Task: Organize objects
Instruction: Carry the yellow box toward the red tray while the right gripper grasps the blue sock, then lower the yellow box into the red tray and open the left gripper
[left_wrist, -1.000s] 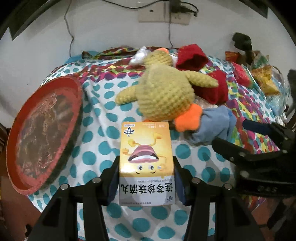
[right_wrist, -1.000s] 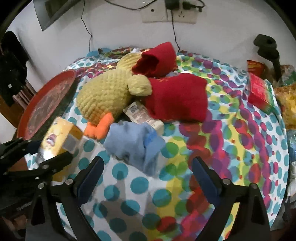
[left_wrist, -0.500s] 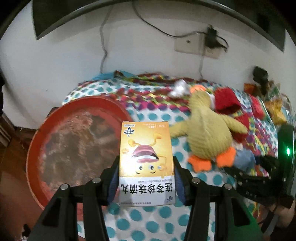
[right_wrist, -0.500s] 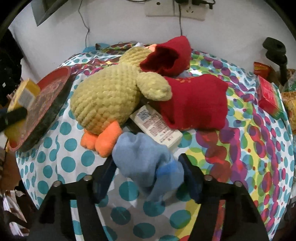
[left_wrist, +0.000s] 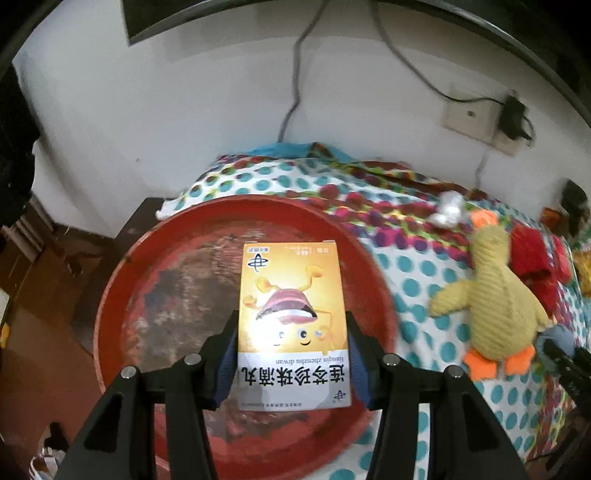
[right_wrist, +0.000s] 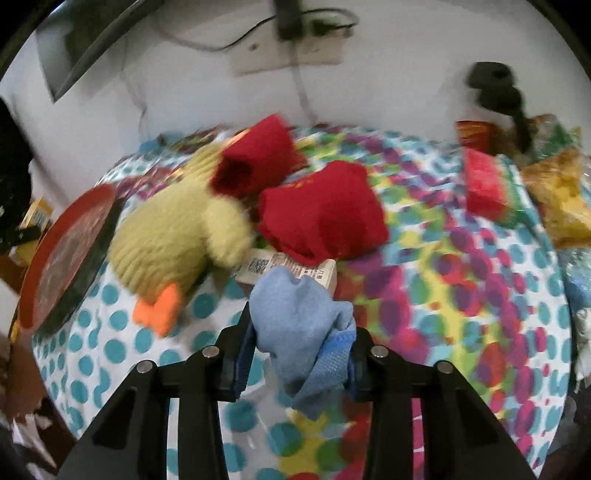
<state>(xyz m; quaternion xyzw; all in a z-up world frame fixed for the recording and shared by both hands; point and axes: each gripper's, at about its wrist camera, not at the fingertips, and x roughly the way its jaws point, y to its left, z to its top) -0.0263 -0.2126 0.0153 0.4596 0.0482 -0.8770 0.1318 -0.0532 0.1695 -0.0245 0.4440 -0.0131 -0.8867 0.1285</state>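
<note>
My left gripper (left_wrist: 291, 354) is shut on a yellow medicine box (left_wrist: 291, 321) and holds it above the round red tray (left_wrist: 155, 288) at the table's left edge. My right gripper (right_wrist: 301, 354) is shut on a light blue cloth (right_wrist: 299, 321) and holds it above the dotted tablecloth (right_wrist: 443, 314). A yellow plush duck (right_wrist: 173, 240) lies just left of it. Two red cloth pieces (right_wrist: 325, 210) lie behind. A white carton (right_wrist: 288, 267) lies partly under the duck and the red cloth. The duck (left_wrist: 495, 295) also shows in the left wrist view.
The red tray (right_wrist: 62, 254) leans at the table's left edge in the right wrist view. Red and yellow snack packets (right_wrist: 517, 188) sit at the back right. A wall socket with cables (left_wrist: 476, 118) is behind the table. A dark wooden floor (left_wrist: 44, 314) lies left of the tray.
My left gripper carried the yellow box leftward from beside the duck to above the red tray. My right gripper closed on the blue cloth and lifted it.
</note>
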